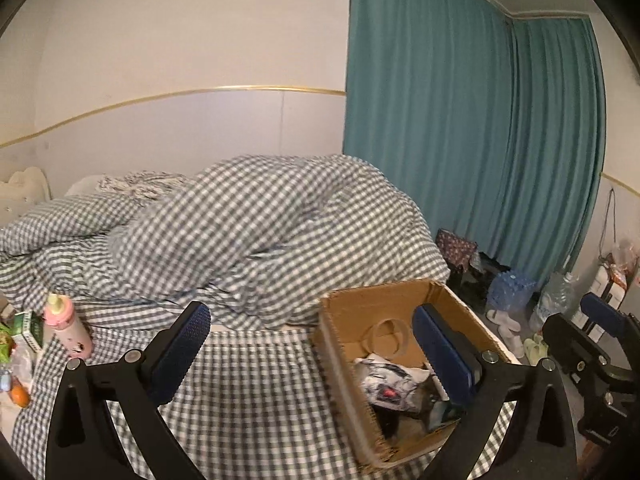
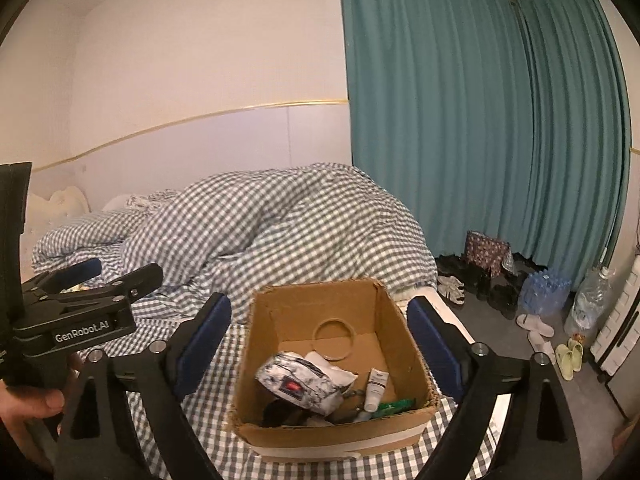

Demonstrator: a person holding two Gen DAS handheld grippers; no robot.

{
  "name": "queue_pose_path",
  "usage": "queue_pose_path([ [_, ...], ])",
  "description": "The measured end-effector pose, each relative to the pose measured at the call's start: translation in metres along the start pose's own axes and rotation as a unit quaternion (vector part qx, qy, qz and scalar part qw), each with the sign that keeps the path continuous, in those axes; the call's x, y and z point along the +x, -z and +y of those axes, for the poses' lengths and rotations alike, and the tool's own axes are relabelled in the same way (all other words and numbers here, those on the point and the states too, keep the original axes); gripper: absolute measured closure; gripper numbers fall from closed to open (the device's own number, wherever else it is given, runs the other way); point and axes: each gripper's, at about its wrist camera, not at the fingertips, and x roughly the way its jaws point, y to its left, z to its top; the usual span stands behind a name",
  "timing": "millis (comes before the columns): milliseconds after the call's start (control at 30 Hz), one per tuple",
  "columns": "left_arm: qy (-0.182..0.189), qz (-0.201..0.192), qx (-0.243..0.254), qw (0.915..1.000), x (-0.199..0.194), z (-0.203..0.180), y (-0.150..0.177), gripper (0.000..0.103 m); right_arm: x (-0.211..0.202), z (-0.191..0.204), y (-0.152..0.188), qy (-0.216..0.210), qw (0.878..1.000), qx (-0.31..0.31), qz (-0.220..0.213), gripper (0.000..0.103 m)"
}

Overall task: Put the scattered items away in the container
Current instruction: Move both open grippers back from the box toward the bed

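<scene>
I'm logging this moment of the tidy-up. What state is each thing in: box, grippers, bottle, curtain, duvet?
cardboard box: open-topped, upright on the bed, partly filled
patterned pouch: lying inside the box
white tube: lying inside the box
left gripper: open, nothing between its pads
right gripper: open, holding nothing
pink bottle: outside the box, leaning on the bed
curtain: drawn closed
duvet: bunched up, unmade
</scene>
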Motion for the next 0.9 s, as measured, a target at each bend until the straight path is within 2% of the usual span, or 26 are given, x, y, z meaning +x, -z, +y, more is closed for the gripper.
queue_pose_path([
  [200,-0.03,-0.013,-0.006,0.9995,-0.024,0.035,-0.001,0.0,-0.012,0.028,-0.005,-0.024,1.0,-0.006,-0.013,0.001],
  [600,-0.078,-0.021,-0.029,0.9963,-0.066,0.104,0.008,0.0,-0.022,0.092,-0.011,-0.07,0.997,-0.037,-0.016,0.0],
  [900,-0.121,-0.025,-0.016,0.9922,-0.101,0.144,0.018,0.0,-0.027,0.143,-0.008,-0.105,0.993,-0.046,-0.016,0.0],
])
